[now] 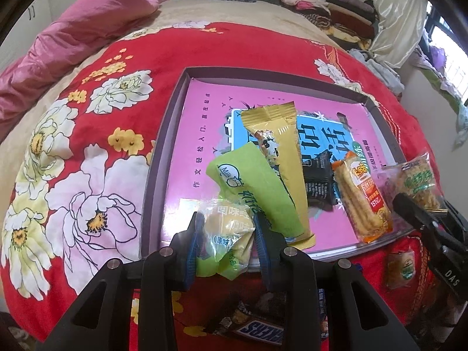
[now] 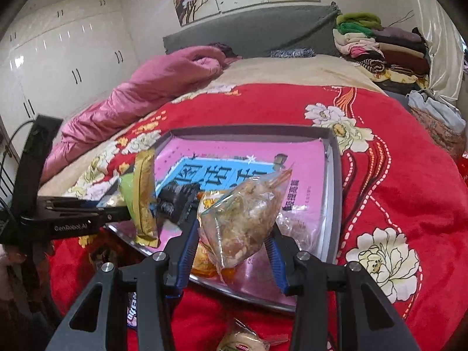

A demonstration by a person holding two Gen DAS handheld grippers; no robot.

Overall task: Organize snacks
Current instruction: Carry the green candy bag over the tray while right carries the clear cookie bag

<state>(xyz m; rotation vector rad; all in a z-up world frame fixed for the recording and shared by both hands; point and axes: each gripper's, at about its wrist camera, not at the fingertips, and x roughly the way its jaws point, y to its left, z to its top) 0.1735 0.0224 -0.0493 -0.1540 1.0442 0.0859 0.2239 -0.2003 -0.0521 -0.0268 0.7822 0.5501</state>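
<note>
Left wrist view: left gripper (image 1: 225,228) pinches a yellow snack packet (image 1: 226,235) over the tray's (image 1: 175,111) near edge. Right gripper (image 2: 232,228) clamps a clear snack bag (image 2: 244,222) above the tray on the bed (image 2: 395,175).

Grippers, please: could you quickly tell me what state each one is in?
Left gripper: shut on a yellow-green snack packet.
Right gripper: shut on a clear snack bag.

- The left gripper (image 1: 225,228) has black arms with holes shaped like triangles, round silver screws and blue ribbed pads.
- The right gripper (image 2: 232,242) looks the same.
- White letters sit on the black sides.
</note>
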